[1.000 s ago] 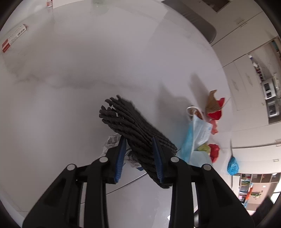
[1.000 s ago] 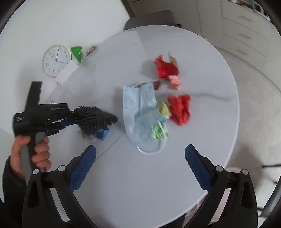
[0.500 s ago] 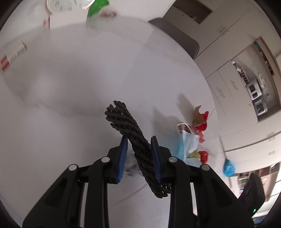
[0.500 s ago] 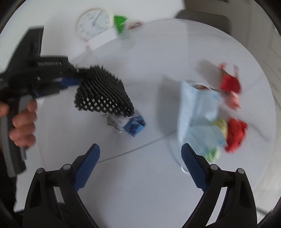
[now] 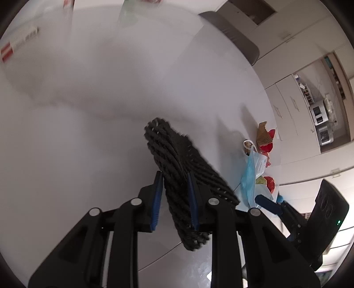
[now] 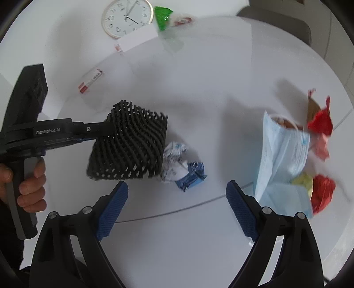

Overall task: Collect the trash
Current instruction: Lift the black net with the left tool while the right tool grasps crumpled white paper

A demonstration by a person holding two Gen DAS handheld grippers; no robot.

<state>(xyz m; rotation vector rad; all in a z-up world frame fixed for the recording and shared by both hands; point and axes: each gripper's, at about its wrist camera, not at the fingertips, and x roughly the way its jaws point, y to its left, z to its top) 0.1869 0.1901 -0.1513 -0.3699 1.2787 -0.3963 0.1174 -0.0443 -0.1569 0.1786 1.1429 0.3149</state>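
My left gripper (image 5: 174, 190) is shut on a black lattice basket (image 5: 179, 168) and holds it tilted above the white round table (image 5: 88, 110). In the right wrist view the basket (image 6: 130, 146) hangs at centre left, its mouth next to a crumpled white and blue wrapper (image 6: 183, 166). My right gripper (image 6: 177, 199) is open and empty, just in front of that wrapper. A blue face mask (image 6: 283, 159), red wrappers (image 6: 320, 124) and a green scrap (image 6: 305, 179) lie at the right.
A red and white box (image 6: 90, 80), a wall clock (image 6: 127, 16), a white card (image 6: 137, 37) and a green packet (image 6: 162, 16) are at the table's far side. A grey chair (image 5: 232, 31) stands behind the table. Cabinets line the right wall.
The left gripper has lifted the basket off the table and turned it. The right gripper has swung left and nearer, so the blue and white wrapper now lies between its fingers' line.
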